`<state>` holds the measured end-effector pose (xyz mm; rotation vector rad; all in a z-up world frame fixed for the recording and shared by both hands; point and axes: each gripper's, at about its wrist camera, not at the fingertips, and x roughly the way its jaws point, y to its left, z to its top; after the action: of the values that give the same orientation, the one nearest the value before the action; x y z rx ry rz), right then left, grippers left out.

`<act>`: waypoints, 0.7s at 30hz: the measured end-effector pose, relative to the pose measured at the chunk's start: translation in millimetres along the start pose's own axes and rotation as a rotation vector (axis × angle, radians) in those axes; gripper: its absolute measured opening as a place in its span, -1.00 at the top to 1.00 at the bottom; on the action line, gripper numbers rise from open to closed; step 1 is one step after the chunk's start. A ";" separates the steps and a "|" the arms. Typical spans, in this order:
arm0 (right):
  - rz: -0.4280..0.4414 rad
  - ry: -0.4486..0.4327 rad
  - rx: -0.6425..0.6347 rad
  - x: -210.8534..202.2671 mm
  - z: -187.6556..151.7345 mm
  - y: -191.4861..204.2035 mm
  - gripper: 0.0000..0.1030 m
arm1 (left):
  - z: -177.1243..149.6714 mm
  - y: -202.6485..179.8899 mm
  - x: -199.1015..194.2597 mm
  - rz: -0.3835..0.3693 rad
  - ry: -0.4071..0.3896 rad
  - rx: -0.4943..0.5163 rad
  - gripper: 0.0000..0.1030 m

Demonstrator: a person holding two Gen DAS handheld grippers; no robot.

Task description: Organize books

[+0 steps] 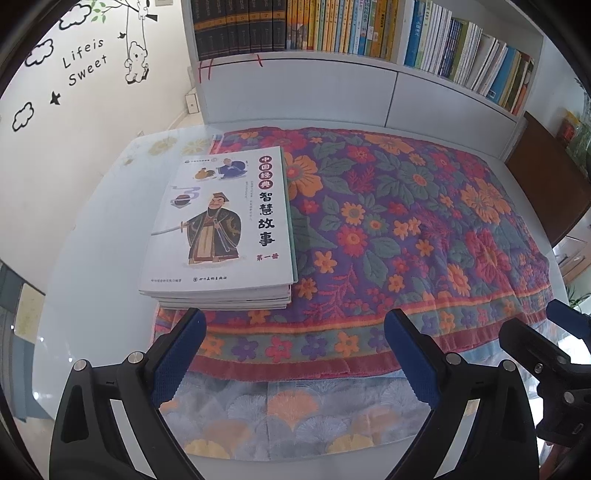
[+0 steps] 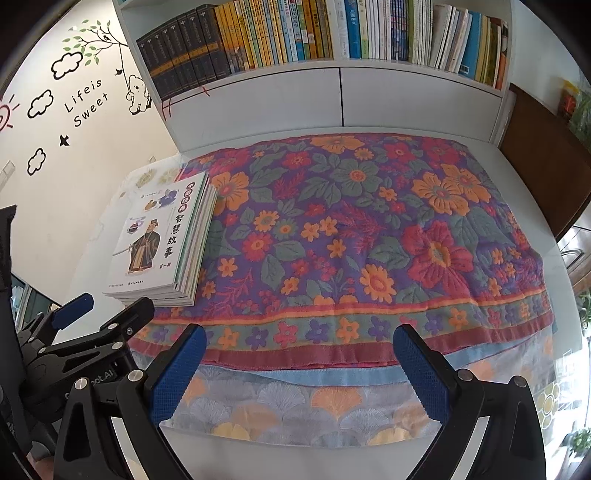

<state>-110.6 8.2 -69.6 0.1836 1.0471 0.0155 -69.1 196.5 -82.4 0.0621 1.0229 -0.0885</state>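
1. Books (image 1: 221, 229) lie in a flat stack on the left edge of the flowered cloth (image 1: 406, 221), the top cover white with a robed figure holding a sword and dark Chinese lettering down its right side.
2. That flowered cloth, purple with orange and red blooms, covers most of the white table (image 1: 85, 258); a paler cloth with fan shapes (image 1: 288, 410) shows beneath its near edge.
3. Beyond the far edge of the flowered cloth stands a white bookshelf (image 1: 332, 85), its shelf packed with upright books (image 1: 369, 29), dark volumes at the left and brighter spines to the right.
4. Left of the bookshelf, the wall (image 1: 85, 62) carries cloud and bear stickers with the words "Life is Sweet".
5. Over the near edge of the flowered cloth hang both tools: the left gripper (image 1: 295, 350) just short of the stack, the right gripper (image 2: 299, 365) beside it, each with blue fingers (image 1: 177, 354) spread wide apart and holding nothing.
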 end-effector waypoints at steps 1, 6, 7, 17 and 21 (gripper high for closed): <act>-0.001 -0.001 -0.002 -0.2 0.2 0.2 -0.96 | 0.2 0.2 1.3 -0.005 0.005 0.002 -0.88; -0.003 -0.002 -0.002 -0.7 0.2 -0.1 -0.96 | 0.6 -1.1 0.9 -0.007 -0.001 0.005 -0.88; -0.003 -0.001 -0.001 -0.8 0.4 -0.2 -0.96 | 0.5 -1.5 1.6 -0.009 0.004 0.003 -0.88; -0.022 0.007 0.007 0.1 -0.8 -2.7 -0.96 | -0.5 -7.4 2.7 -0.017 0.005 0.020 -0.88; -0.024 0.008 0.009 0.8 -0.7 -3.2 -0.96 | -0.8 -8.4 2.7 -0.018 0.007 0.019 -0.88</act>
<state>-111.0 5.3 -71.1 0.1790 1.0570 -0.0101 -69.2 188.0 -85.2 0.0707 1.0297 -0.1140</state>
